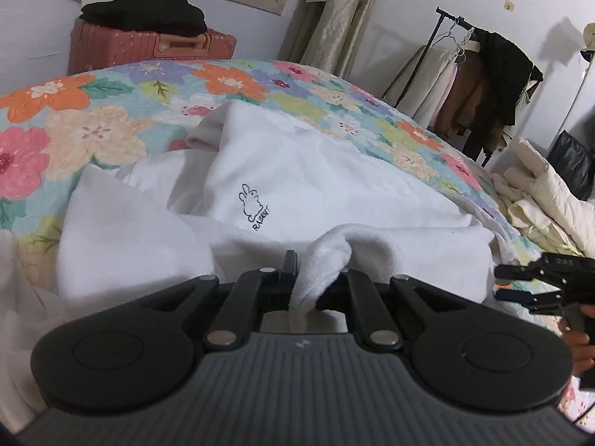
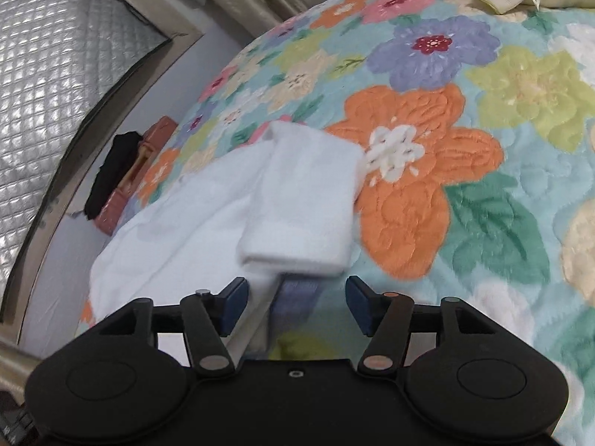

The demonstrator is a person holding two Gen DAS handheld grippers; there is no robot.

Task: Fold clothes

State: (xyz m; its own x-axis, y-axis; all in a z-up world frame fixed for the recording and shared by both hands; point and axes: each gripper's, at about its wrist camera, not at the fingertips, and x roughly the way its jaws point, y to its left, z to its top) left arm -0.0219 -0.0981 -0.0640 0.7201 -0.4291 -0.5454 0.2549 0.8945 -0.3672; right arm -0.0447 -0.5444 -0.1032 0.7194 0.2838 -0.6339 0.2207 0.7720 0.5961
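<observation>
1. The left gripper (image 1: pixel 316 275) is clenched on a bunched fold of a white fleece sweatshirt (image 1: pixel 297 193), the soft cloth humped up and pinched between its two black fingers.

2. Ahead of those fingers, the sweatshirt lies rumpled across a quilted floral bedspread (image 1: pixel 93 111), its chest bearing a small outlined rabbit print (image 1: pixel 253 204) with lettering beneath.

3. To the right of the left gripper, the right gripper (image 1: pixel 500 284) hangs at the garment's edge, its dark fingers pointing toward the cloth, a hand (image 1: pixel 580 338) partly seen behind it.

4. In the right wrist view, the right gripper (image 2: pixel 297 297) stands released, its blue-padded fingers spread wide with nothing between them.

5. Just ahead of its open jaws lies a sleeve (image 2: pixel 305 200) of the sweatshirt, a thick, nappy band folded to a blunt rectangular cuff, blurred in the frame.

6. The sleeve rests on the bedspread's stitched, puffy surface, beside a large orange flower (image 2: pixel 412 200) to the right.

7. Far beyond the left gripper, a ribbed pink suitcase (image 1: pixel 148 50) stands against the wall with dark folded clothing (image 1: pixel 145 13) on top.

8. Far ahead to the right, a black garment rack (image 1: pixel 483 85) holds hanging coats, and cream padded bedding (image 1: pixel 546 200) is heaped near the bed's edge.
</observation>
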